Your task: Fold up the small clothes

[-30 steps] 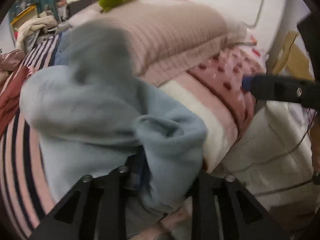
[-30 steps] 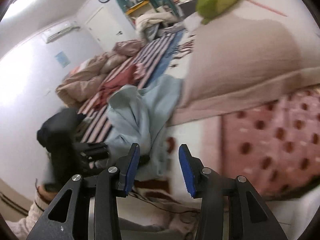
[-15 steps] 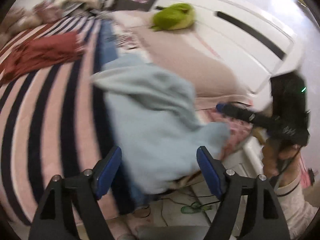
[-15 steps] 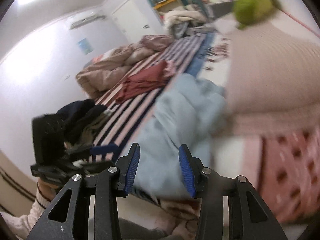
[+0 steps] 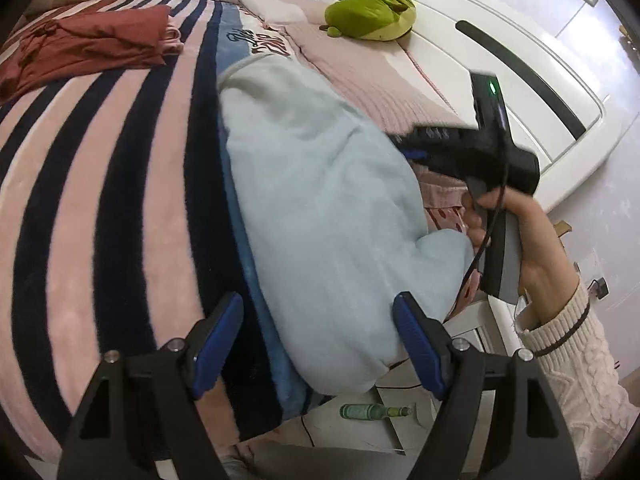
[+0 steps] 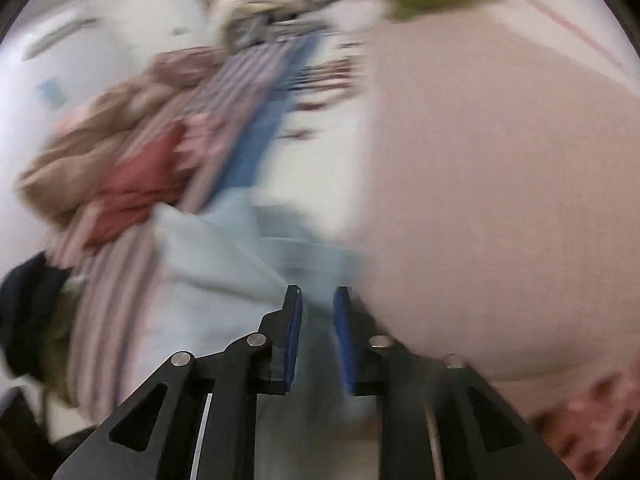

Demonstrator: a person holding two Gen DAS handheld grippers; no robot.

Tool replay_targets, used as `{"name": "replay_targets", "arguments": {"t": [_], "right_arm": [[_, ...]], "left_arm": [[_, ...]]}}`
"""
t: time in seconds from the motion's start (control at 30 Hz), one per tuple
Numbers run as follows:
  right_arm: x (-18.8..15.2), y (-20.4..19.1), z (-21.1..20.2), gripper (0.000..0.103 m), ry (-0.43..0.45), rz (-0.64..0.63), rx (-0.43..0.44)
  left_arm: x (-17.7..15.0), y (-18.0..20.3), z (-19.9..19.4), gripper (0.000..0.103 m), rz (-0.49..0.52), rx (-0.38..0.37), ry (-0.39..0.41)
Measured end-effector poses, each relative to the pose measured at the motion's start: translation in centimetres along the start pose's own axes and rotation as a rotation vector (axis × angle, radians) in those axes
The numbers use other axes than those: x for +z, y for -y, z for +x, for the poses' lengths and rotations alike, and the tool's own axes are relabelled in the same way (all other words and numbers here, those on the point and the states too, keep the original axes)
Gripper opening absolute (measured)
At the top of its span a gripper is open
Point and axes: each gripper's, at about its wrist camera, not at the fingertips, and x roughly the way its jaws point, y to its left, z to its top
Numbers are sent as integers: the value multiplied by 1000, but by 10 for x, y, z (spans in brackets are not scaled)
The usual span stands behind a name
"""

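A light blue fleece garment [image 5: 320, 208] lies bunched along the near edge of the bed, partly hanging over it. My left gripper [image 5: 318, 344] is open and empty, its blue pads either side of the garment's near end. My right gripper [image 5: 416, 148] reaches in from the right and touches the garment's far side. In the blurred right wrist view the right gripper [image 6: 318, 336] has its pads narrowly apart over the light blue garment [image 6: 224, 272]; whether cloth is pinched between them cannot be told.
A striped pink and navy blanket [image 5: 100, 184] covers the bed. A folded dark red garment [image 5: 88, 44] lies at the far left. A pink ribbed pillow [image 5: 384, 84] and a green plush toy [image 5: 372, 10] sit by the white headboard [image 5: 520, 60]. A green bottle [image 5: 372, 412] lies on the floor.
My left gripper let go of the blue garment, opened and pulled back. The garment dropped onto the bed. My right gripper moved in to the garment and its jaws narrowed.
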Motion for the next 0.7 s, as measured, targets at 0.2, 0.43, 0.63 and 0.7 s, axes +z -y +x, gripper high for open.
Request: {"name": "replay_targets", "arguments": {"t": [0.2, 0.43, 0.63, 0.7], "right_arm": [[-10, 3, -40, 47, 68, -24, 177], [8, -54, 13, 44, -79, -175, 217], [-12, -43, -13, 7, 15, -126, 139], [-28, -39, -17, 7, -19, -145, 118]], "left_arm": [[9, -4, 15, 81, -59, -105, -26], [1, 10, 17, 33, -24, 38, -3], [-8, 15, -17, 24, 100, 96, 26], [-14, 10, -15, 26, 120, 75, -5]]}}
